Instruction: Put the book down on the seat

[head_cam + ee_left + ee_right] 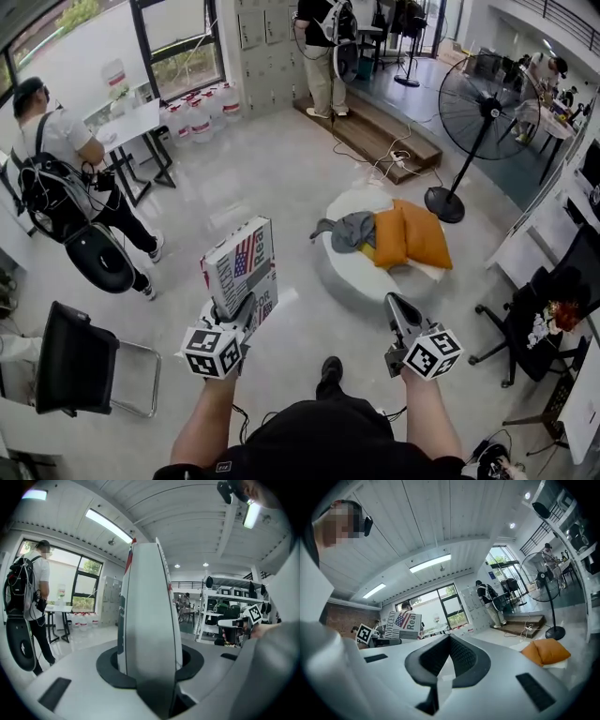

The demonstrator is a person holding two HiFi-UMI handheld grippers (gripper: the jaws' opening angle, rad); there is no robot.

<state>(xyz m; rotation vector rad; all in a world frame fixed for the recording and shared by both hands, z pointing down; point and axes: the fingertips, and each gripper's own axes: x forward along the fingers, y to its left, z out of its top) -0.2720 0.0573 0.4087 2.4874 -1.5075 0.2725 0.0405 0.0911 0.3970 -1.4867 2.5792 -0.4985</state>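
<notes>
Task is not done yet. The white paperback book (241, 267) w/ a flag picture and big dark letters on its cover is up in the air, left of the middle of the head view. It stands upright, held by its bottom edge, and is not on any seat.

The round white padded seat (339, 274) sits on the floor in the middle of the frame, right of the book and well apart from it. Two orange cushions (411, 234) and a crumpled grey cloth (345, 228) lie on it; its lower edge in the frame looks bare. A black folding chair (80, 361) stands at the lower left too, so I can't say for sure which seat is meant. My guess is the round one.

What's left, I think: carry the book over, bring it down on a bare spot, then let go.

L gripper (242, 314) is at the lower left of the middle, arm reaching forward, tip pointing away and a bit down. Its jaws press on both sides of the book, spread just as wide as the book is thick. In the left gripper view the book (149, 616) fills the middle, right btw the jaws.

R gripper (396, 307) is at the lower right of the middle, pointing forward, about level. Its jaws are together and it holds nothing; the right gripper view shows the dark pads meeting at the tip.
</notes>
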